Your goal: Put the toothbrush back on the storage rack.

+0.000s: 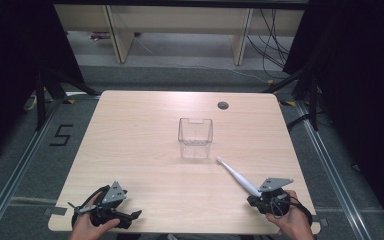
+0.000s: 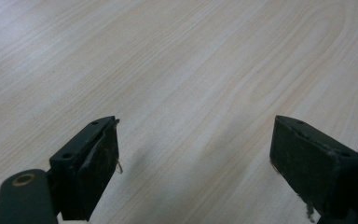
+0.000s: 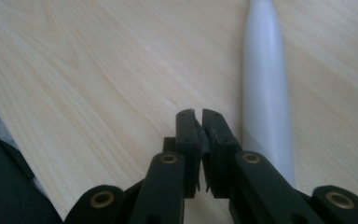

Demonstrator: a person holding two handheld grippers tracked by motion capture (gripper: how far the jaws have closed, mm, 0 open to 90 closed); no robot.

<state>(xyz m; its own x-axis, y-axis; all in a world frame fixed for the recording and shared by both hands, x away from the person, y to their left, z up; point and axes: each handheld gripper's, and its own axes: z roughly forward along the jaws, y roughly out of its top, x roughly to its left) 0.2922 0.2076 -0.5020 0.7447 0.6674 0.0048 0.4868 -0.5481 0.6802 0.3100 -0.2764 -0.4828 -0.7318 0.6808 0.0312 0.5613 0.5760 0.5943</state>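
A white toothbrush-like wand (image 1: 237,177) is lying flat on the pale wooden table (image 1: 145,150), running diagonally: its thin tip is pointing toward the far middle and sitting near the front right corner of a clear plastic box (image 1: 195,138), apart from it, while its thicker handle end is reaching back toward the near right edge. Seen close up in the right gripper view, the smooth, rounded white handle (image 3: 265,93) is resting directly on the wood. The clear box is standing upright, open at the top, at the table's centre.

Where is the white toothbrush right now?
In the high view the toothbrush lies on the table's right side, slanting from the clear box to the right gripper.
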